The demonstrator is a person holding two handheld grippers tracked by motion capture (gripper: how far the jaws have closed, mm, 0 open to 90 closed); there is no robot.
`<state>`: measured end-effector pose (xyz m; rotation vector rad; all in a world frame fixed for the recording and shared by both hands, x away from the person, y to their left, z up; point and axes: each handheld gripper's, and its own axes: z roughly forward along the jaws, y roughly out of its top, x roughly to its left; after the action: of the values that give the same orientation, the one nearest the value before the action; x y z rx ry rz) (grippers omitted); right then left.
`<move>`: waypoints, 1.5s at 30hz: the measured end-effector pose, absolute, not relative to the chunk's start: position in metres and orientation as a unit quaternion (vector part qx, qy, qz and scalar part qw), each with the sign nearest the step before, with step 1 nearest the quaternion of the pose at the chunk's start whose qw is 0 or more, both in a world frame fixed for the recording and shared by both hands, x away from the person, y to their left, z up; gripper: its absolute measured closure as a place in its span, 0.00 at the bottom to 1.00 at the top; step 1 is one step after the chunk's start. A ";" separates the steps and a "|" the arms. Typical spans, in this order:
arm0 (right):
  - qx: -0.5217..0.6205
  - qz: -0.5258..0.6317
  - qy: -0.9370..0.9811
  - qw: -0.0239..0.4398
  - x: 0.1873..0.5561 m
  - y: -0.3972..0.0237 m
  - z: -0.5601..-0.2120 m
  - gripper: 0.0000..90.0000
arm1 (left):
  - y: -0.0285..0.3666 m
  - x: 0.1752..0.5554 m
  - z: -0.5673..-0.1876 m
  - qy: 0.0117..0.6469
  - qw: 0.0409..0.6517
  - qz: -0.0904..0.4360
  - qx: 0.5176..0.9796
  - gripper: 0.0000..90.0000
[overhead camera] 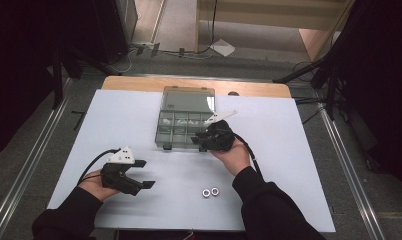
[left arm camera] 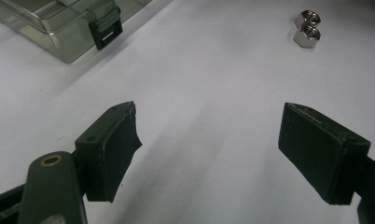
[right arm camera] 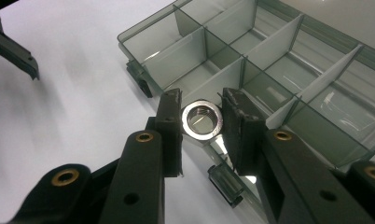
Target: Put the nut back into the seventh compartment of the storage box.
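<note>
R gripper [right arm camera: 202,123] is clamped on a nut [right arm camera: 202,118], jaws narrow, pads pressing its flats from both sides, bore facing the cam. Nut sits over the near wall of the box [right arm camera: 288,70], above a front-row compartment; can't tell if it touches the wall. In the high view R gripper [overhead camera: 201,140] is at the box's [overhead camera: 184,100] near right corner, hand [overhead camera: 234,156] coming in from below, grey plate up. Box is clear plastic w/ dividers, lid open and lying toward the far side, compartments look bare in the right gripper view, black latch [right arm camera: 225,184] just below the jaws. L gripper [overhead camera: 145,174] rests on the white table [overhead camera: 289,165] well left of the box, jaws wide, nothing between them; left gripper view confirms: both pads [left arm camera: 118,149] apart w/ bare table between. Two more nuts [overhead camera: 210,192] lie on the table near the front edge, touching or just beside each other, between the two forearms, nearer the R one. Same pair [left arm camera: 307,27] seen in the left gripper view top right, w/ the box corner [left arm camera: 59,32] and its latch [left arm camera: 105,30] top left. L gripper tip [right arm camera: 17,53] also visible far left in the right gripper view
</note>
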<state>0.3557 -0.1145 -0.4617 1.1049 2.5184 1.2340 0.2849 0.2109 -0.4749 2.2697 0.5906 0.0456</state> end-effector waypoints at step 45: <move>0.392 0.417 0.818 0.060 0.366 -0.106 -0.473 0.56 | 0.211 0.285 -0.476 0.230 0.382 0.016 0.895 0.22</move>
<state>0.3664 -0.1059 -0.4735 1.1854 2.4753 1.2634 0.2854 0.2108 -0.4764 2.2838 0.5876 0.0420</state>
